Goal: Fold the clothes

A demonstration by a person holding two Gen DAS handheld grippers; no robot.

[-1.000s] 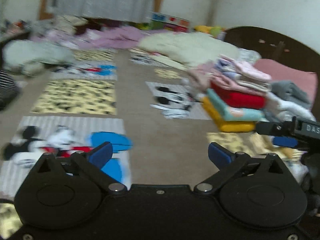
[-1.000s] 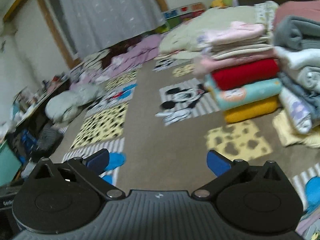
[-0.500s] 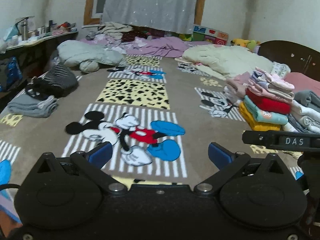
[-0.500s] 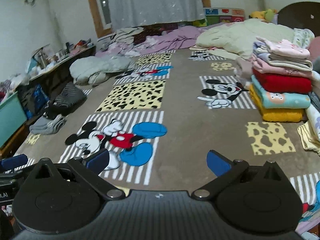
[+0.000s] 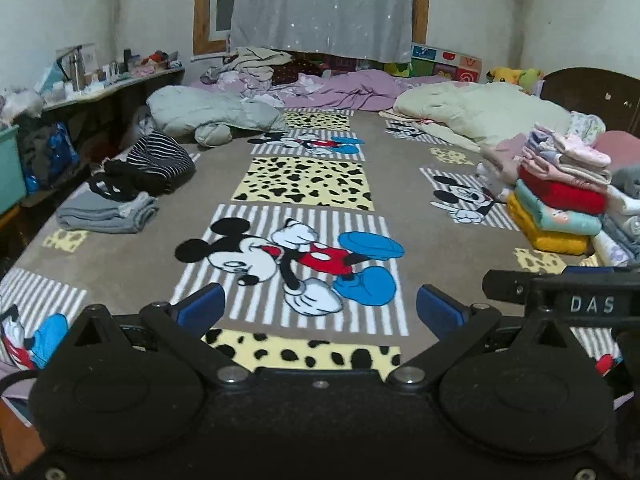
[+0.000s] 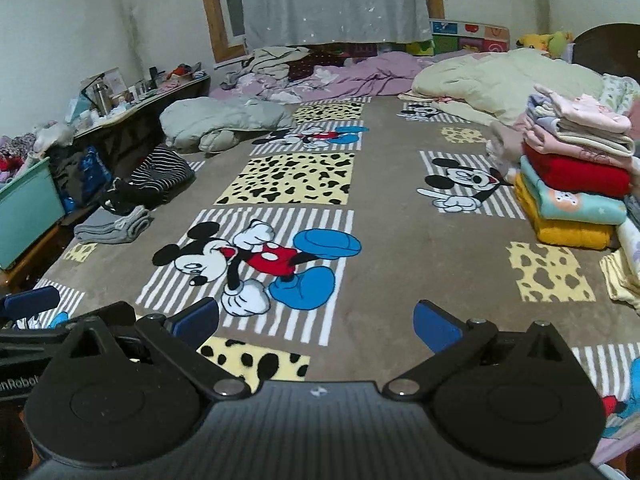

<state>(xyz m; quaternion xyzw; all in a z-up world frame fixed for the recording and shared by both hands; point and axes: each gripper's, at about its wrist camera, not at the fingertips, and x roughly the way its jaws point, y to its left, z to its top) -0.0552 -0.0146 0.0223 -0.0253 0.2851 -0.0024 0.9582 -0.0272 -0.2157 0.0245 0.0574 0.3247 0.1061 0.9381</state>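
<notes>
Both claws [image 5: 320,312] [image 6: 316,324] swung left, spread

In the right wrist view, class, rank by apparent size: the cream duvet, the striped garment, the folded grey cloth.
1. cream duvet
2. striped garment
3. folded grey cloth, though it looks close to the striped garment; unsure.

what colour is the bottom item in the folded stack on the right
Yellow, under a teal piece; clearest in the right wrist view.
</notes>
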